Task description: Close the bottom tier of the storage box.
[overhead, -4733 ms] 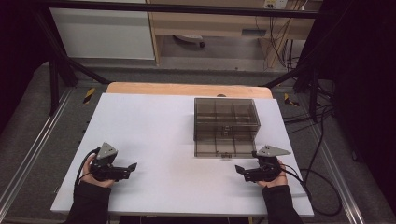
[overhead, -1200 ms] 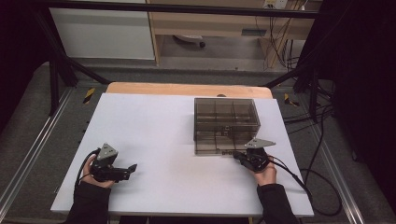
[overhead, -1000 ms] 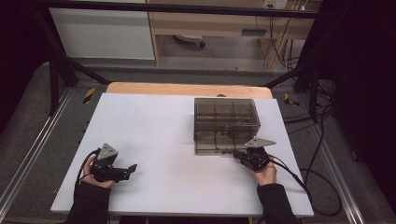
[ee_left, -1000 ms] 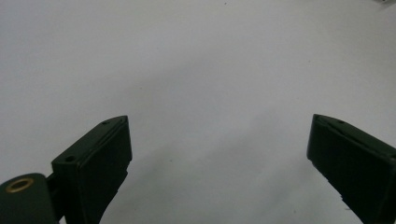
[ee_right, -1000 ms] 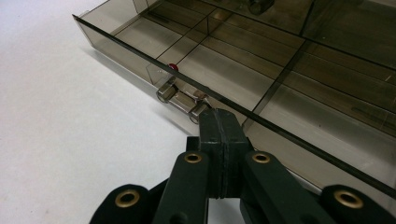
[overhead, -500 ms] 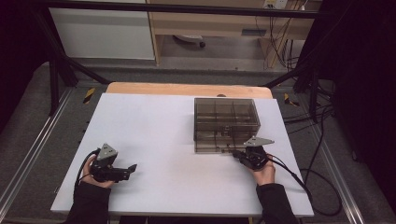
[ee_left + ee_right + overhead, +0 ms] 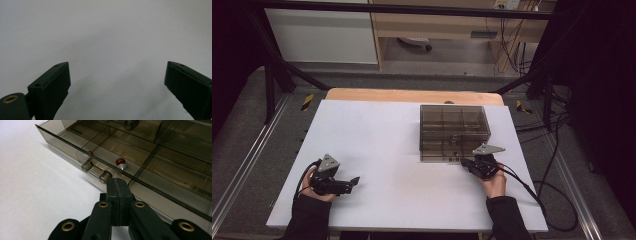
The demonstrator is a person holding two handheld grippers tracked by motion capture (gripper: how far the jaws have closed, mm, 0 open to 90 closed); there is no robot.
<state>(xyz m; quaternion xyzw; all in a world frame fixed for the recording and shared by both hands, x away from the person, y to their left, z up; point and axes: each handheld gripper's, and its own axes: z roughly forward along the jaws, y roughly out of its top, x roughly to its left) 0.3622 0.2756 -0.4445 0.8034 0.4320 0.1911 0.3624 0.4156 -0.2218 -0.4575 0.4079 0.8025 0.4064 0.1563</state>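
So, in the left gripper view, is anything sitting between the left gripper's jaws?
No. The left gripper has its jaws spread wide apart, with bare white table between them.

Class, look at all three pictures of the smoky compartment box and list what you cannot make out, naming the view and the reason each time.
- High view: what the box holds; too small, and tinted.
- Right gripper view: whether the shut right hand-held gripper touches the latch; its tips hide the contact.
- Right gripper view: the box's far compartments; cut off by the top edge.
- Right gripper view: what the red-capped piece is; too small.
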